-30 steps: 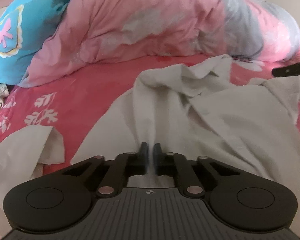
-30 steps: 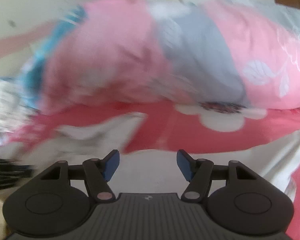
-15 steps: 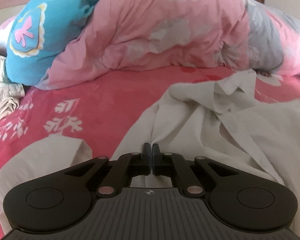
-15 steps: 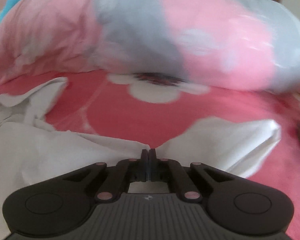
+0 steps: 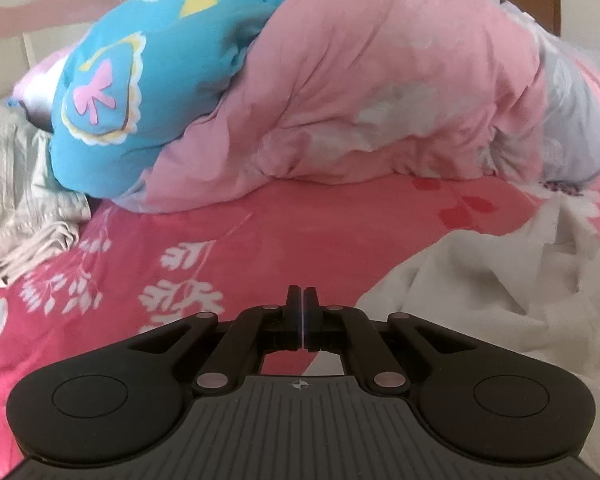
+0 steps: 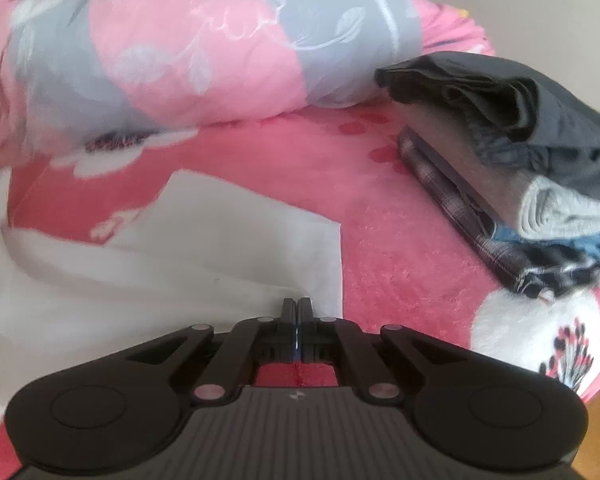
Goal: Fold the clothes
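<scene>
Legible text, labels, brands, numbers: none in either view.

Sole mark: one small emblem, without letters, on the ribbed body of each gripper, at 6 o'clock from the jaws. On the left gripper (image 5: 302,300) it is a tiny round cross-like sign; on the right gripper (image 6: 297,310), a small bolt-like sign. Neither reads as a word.
</scene>
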Motion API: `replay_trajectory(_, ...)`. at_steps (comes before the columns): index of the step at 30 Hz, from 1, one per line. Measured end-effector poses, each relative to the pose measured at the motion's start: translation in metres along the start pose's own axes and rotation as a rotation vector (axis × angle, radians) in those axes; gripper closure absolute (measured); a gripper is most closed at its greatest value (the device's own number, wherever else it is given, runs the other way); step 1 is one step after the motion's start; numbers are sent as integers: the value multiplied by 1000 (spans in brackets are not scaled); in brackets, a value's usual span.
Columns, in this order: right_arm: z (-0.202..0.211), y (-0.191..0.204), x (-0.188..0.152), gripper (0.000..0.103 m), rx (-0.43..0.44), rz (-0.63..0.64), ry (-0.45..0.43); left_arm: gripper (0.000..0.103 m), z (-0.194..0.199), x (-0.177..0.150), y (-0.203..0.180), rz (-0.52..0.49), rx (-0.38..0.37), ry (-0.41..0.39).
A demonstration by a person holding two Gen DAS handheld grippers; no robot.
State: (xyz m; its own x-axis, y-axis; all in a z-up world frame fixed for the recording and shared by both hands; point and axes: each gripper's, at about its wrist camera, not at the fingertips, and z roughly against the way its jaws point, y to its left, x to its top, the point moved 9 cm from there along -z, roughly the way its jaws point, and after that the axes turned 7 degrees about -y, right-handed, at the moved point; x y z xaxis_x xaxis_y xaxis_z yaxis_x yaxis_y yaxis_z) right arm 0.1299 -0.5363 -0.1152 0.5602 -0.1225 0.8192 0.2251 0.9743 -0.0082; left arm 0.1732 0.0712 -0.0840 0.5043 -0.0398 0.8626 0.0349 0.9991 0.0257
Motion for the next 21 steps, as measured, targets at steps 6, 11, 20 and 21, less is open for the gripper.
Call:
replay_trajectory(6,35,1,31,67,66,-109,-164,86,9,3,-41,11,-149,40)
replay_trajectory(11,56,38,65,54,219,-159,-212,34,5,5,-99,0,-299,68)
replay_trajectory(20,0,212,71,37,657,-293,97,58,-36,4,-130,9,-287,128)
replay_trajectory(21,-15,226,69,37,654,-306,127,63,-40,4,-128,12,-282,133)
